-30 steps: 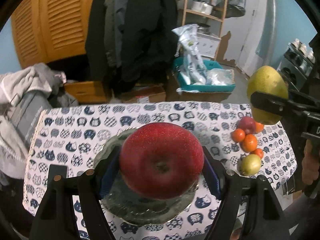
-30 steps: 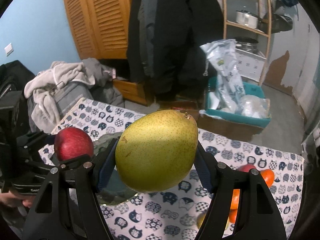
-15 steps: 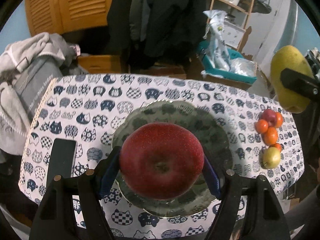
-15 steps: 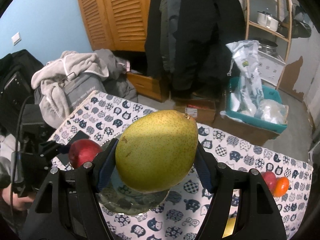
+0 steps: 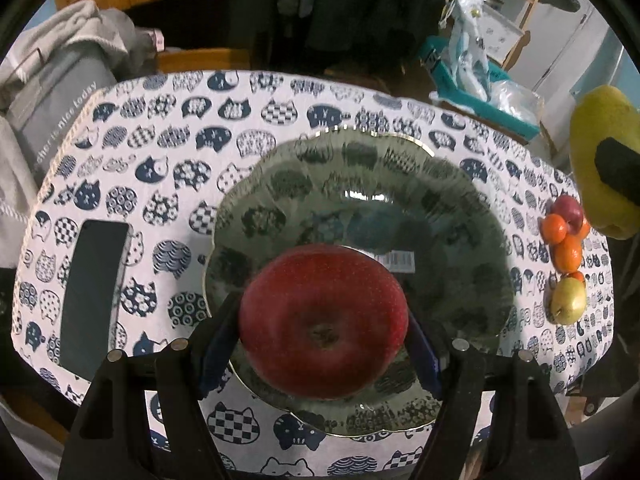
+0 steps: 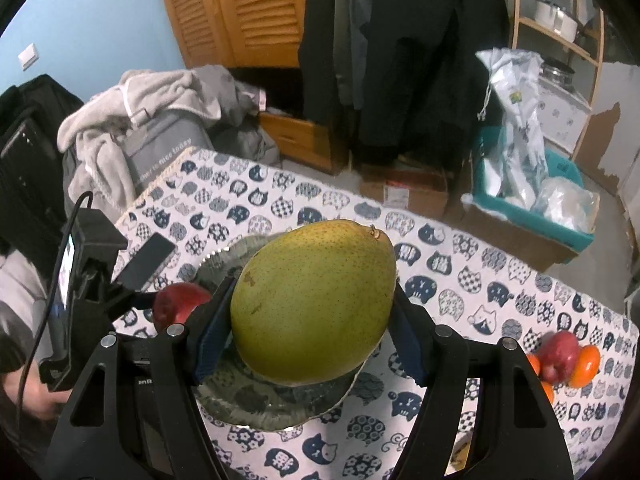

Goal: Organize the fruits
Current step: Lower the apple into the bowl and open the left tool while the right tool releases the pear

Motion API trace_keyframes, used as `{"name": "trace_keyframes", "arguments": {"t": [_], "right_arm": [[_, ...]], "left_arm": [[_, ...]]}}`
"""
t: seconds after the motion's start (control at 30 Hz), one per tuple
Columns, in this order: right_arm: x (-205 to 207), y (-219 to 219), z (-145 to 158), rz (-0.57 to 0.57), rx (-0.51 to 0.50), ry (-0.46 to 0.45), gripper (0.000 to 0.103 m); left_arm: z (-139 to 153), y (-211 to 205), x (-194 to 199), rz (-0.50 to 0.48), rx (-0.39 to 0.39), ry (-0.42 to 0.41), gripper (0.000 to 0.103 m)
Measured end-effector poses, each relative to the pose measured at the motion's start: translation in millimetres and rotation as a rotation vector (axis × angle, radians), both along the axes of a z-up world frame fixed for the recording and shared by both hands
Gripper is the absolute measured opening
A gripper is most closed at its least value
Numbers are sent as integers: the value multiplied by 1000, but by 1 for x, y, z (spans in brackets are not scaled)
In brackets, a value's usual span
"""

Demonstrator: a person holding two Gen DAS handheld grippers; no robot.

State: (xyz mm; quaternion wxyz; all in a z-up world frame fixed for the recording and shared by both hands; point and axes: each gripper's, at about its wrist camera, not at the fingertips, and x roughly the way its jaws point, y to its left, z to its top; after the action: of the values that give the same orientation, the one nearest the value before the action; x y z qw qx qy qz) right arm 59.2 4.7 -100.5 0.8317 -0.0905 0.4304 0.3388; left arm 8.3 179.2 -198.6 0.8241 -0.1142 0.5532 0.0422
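A cat-print tablecloth (image 5: 280,112) carries a scalloped glass plate (image 5: 400,184) mid-table. The left gripper (image 5: 322,334) clamps a glossy round red apple (image 5: 322,326). The right gripper (image 6: 310,314) clamps a speckled oval green pear (image 6: 312,300).

Blue wall (image 6: 100,20), louvred wooden doors (image 6: 240,8), open shelving (image 6: 560,40)

In my left wrist view the red apple (image 5: 322,322) covers the near part of the glass plate (image 5: 360,184) and hides the inner faces of my left gripper (image 5: 322,344), so pad contact is seen only at the apple's sides. The green pear (image 5: 600,152) is cut by the frame's right edge, and a dark finger of my right gripper crosses it. The barcode label (image 5: 400,259) on the plate is too small to read. In my right wrist view the pear (image 6: 312,304) masks the plate's centre (image 6: 224,264), and my gripper's frame cuts off the small fruits (image 6: 560,354) at right.
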Motion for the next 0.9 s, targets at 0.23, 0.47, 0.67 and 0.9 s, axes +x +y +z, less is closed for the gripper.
{"name": "trace_keyframes", "arguments": {"t": [0.23,0.47,0.67,0.9], "right_arm": [[3,5,-21,9,-33,33,71],[1,14,-36,34,-59,49,71],[2,21,-48,49,-72,77,71],[7,26,-65,59,-92,113,71]], "left_arm": [[-32,-2,4,1,-28,100,78],[-53,-7,8,-11,-21,155,78],[-46,-10,10,-9,7,128,81],[-26,-3,1,2,13,97,83]]}}
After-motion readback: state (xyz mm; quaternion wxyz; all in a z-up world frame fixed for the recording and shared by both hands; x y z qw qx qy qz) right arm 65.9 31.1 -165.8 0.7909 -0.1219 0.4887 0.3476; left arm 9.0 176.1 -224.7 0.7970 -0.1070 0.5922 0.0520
